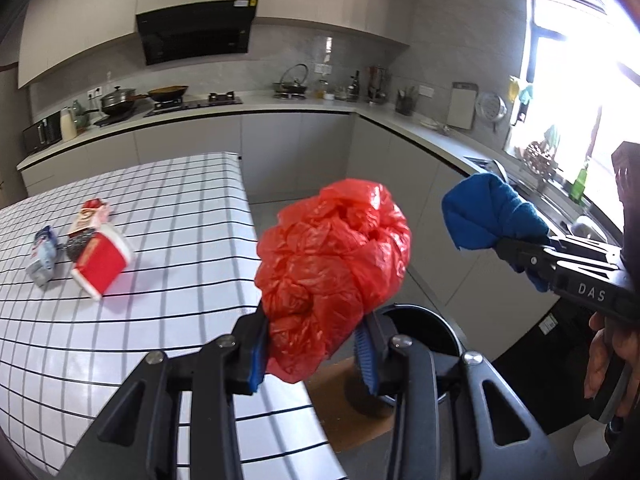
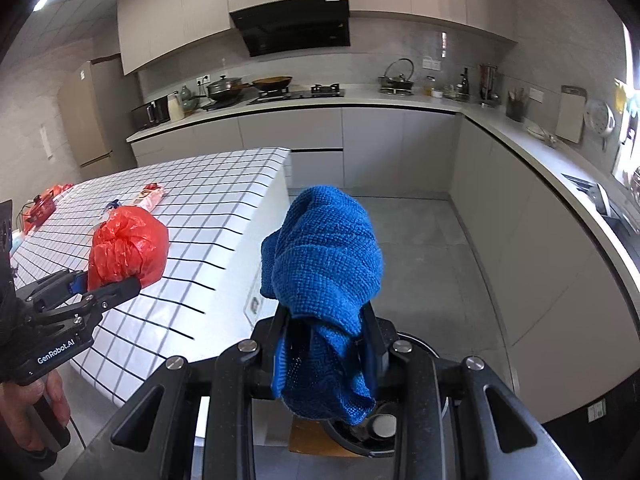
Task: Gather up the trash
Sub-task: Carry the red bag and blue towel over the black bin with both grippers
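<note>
My left gripper [image 1: 314,354] is shut on a crumpled red plastic bag [image 1: 334,256], held in the air past the table's right edge. It also shows in the right wrist view [image 2: 128,246]. My right gripper [image 2: 326,344] is shut on a blue knitted cloth [image 2: 326,252], which also shows in the left wrist view [image 1: 490,214]. A dark round bin [image 1: 420,330] stands on the floor below both grippers; its rim shows in the right wrist view [image 2: 416,340].
A table with a white grid cloth [image 1: 140,280] holds a red-and-white carton [image 1: 104,258], a steel scrubber [image 1: 78,246], a blue-white packet [image 1: 44,250] and a pink box [image 1: 90,214]. Grey cabinets and a counter [image 2: 560,184] run along the back and right.
</note>
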Action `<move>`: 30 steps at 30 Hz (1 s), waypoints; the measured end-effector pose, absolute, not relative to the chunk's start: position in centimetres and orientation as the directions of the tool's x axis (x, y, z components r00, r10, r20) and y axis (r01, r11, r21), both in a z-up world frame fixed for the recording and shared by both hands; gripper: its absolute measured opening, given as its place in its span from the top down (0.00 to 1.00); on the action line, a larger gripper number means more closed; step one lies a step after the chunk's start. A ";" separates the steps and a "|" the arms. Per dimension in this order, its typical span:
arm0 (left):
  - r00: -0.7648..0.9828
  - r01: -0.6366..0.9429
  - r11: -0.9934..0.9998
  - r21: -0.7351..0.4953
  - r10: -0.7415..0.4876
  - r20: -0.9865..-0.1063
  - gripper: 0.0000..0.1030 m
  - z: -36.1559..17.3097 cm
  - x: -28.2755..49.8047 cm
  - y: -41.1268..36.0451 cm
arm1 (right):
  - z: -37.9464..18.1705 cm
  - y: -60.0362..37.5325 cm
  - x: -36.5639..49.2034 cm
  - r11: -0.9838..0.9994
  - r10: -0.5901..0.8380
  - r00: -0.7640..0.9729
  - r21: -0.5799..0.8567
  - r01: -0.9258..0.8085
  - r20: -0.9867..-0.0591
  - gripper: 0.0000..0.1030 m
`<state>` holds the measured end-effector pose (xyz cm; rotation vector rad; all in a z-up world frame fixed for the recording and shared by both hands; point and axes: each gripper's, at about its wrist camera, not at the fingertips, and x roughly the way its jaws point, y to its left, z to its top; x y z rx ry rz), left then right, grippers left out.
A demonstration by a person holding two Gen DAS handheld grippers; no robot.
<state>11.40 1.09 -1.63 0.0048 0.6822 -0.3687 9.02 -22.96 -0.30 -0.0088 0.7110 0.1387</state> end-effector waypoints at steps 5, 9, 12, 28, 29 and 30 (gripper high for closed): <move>0.694 0.368 0.923 -0.114 -0.354 -0.627 0.63 -2.1 10.9 -1.9 | -1.0 -26.0 7.9 0.993 0.111 0.740 0.043 -0.111 -0.663 0.70; 0.677 0.385 0.916 -0.115 -0.365 -0.640 0.63 -2.6 10.8 -4.0 | -1.8 -28.2 7.4 0.994 0.102 0.730 0.041 -0.100 -0.676 0.70; 0.663 0.400 0.910 -0.114 -0.372 -0.650 0.63 -3.1 10.8 -5.7 | -2.2 -29.5 7.4 0.995 0.094 0.722 0.040 -0.092 -0.685 0.70; 0.562 0.431 0.897 -0.101 -0.354 -0.747 0.63 -9.2 12.0 -13.0 | -9.0 -35.0 9.9 0.987 0.126 0.606 0.037 -0.157 -0.786 0.70; 0.550 0.433 0.896 -0.098 -0.349 -0.758 0.63 -10.1 12.2 -13.4 | -10.0 -35.3 10.3 0.986 0.126 0.590 0.034 -0.164 -0.798 0.70; 0.536 0.436 0.895 -0.096 -0.344 -0.771 0.63 -10.7 12.4 -13.8 | -10.9 -35.5 10.5 0.985 0.125 0.577 0.031 -0.170 -0.807 0.70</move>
